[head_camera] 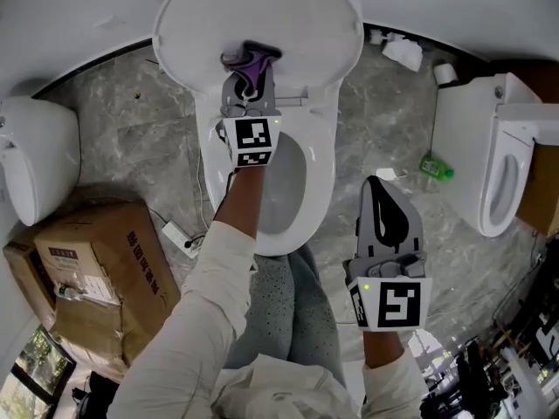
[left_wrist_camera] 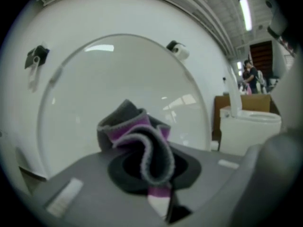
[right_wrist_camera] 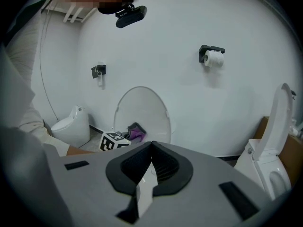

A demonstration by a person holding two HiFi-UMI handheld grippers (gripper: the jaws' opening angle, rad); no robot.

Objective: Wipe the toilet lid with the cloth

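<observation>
Two tools, one job: my left tool [head_camera: 249, 75] is clamped on the bunched cloth [head_camera: 252, 58], which sits at the raised lid's [head_camera: 297, 24] six o'clock, just above the hinge, and seems to touch it. My right tool [head_camera: 378, 190] hangs at four o'clock from the bowl [head_camera: 293, 182], jaws together on nothing, well apart from the work. To wipe well, I judge I should press the cloth's fold flat with light, steady pressure. I would sweep in overlapping arcs from six toward twelve o'clock, then out to three and nine, and never let the tool's hard tips scrape the plastic. Pushing too hard could rock the lid on its hinge; if it does, my right tool could steady the rim.
</observation>
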